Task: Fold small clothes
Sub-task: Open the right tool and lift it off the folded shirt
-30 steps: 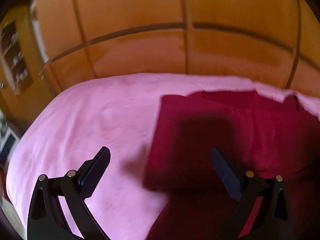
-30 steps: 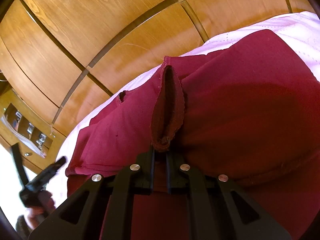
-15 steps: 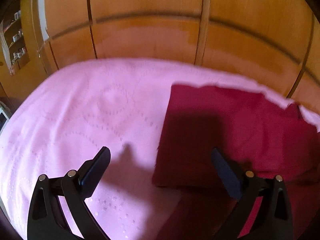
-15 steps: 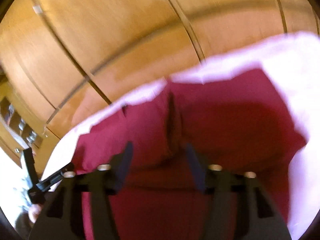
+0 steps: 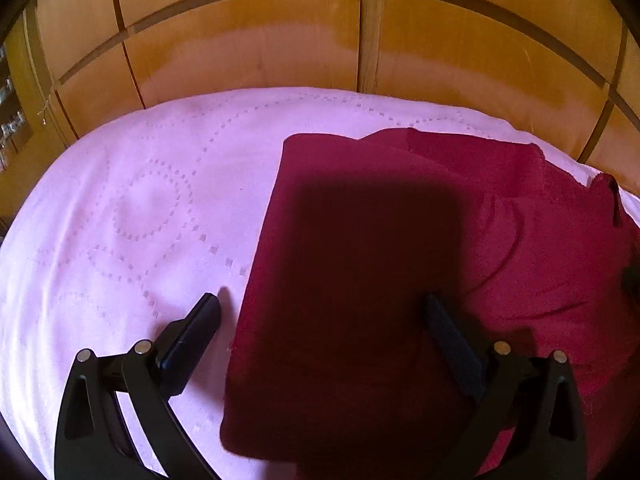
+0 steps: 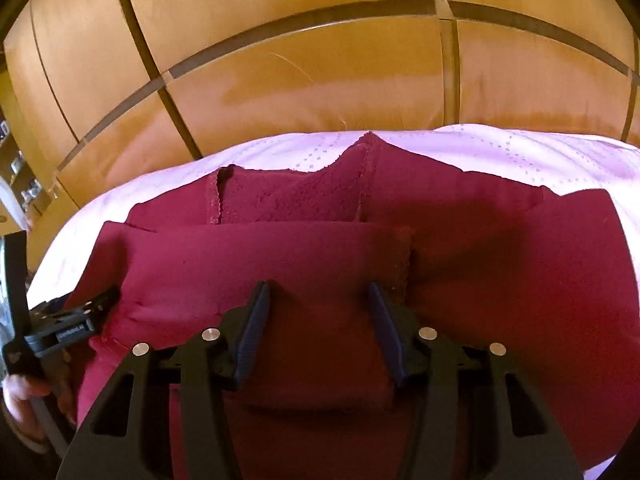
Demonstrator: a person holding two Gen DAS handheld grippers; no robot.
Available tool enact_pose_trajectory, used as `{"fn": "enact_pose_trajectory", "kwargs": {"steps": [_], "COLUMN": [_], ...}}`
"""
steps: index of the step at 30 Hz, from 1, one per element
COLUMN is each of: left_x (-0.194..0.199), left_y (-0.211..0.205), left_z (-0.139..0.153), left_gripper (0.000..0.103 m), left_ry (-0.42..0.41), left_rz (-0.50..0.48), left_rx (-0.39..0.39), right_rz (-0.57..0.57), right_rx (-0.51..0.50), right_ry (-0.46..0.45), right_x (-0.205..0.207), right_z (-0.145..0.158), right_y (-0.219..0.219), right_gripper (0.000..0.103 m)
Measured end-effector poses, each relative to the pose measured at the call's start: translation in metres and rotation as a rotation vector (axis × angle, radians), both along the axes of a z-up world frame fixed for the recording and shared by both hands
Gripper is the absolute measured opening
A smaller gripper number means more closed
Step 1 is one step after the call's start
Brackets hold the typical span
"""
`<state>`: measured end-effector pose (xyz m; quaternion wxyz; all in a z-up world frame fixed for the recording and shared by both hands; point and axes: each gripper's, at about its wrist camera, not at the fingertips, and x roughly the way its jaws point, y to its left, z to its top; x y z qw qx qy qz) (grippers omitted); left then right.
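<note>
A dark red garment (image 5: 360, 280) lies partly folded on the pink bedspread (image 5: 140, 220). Its left edge is a straight fold. My left gripper (image 5: 320, 320) is open and empty, just above that folded edge, with one finger over the bedspread and one over the cloth. In the right wrist view the same garment (image 6: 320, 264) shows a flap folded across its middle and a scalloped neckline at the back. My right gripper (image 6: 318, 300) is open and empty, low over the folded flap. The left gripper (image 6: 76, 320) shows at that view's left edge, held by a hand.
A wooden panelled headboard (image 5: 280, 40) stands right behind the bed. The pink bedspread (image 6: 520, 148) runs past the garment to the right. Shelves (image 5: 8, 120) show at the far left.
My right gripper let go of the pinched fold of red cloth and opened; the cloth now lies flat as a flap. Both grippers turned to face the headboard more squarely.
</note>
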<state>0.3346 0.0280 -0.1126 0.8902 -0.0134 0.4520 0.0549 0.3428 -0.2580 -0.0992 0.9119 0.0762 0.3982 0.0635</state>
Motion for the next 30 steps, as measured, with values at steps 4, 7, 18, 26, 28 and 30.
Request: {"fn": "enact_pose_trajectory", "kwargs": {"steps": [4,7,18,26,28,30], "left_x": [-0.002,-0.009,-0.087,-0.150,-0.163,-0.172], "left_y": [-0.005,0.004,0.020,0.012,0.015,0.018], "left_z": [0.002,0.004,0.014,0.008,0.008,0.009], "left_gripper": [0.101,0.101,0.101,0.101,0.101,0.101], "left_ry": [-0.012,-0.015,0.005,0.005,-0.010,-0.026], "left_rz": [0.000,0.009,0.037,-0.026,-0.033,-0.049], "left_rx": [0.032,-0.023,-0.110,-0.070,-0.080,-0.081], "right_rz": [0.001,0.005,0.028,0.038,0.031,0.023], "right_rx": [-0.003,0.001,-0.086,-0.119,-0.113,-0.100], "right_ry": [-0.007,-0.015,-0.025,-0.008,-0.004,0.003], "right_x": [-0.002,-0.005,-0.071,-0.116,-0.124,-0.133], "right_z": [0.000,0.005,0.031,0.030,0.031,0.031], "right_y": [0.000,0.001,0.020,0.027,0.025,0.021], "right_gripper": [0.051,0.054,0.064,0.071,0.071,0.071]}}
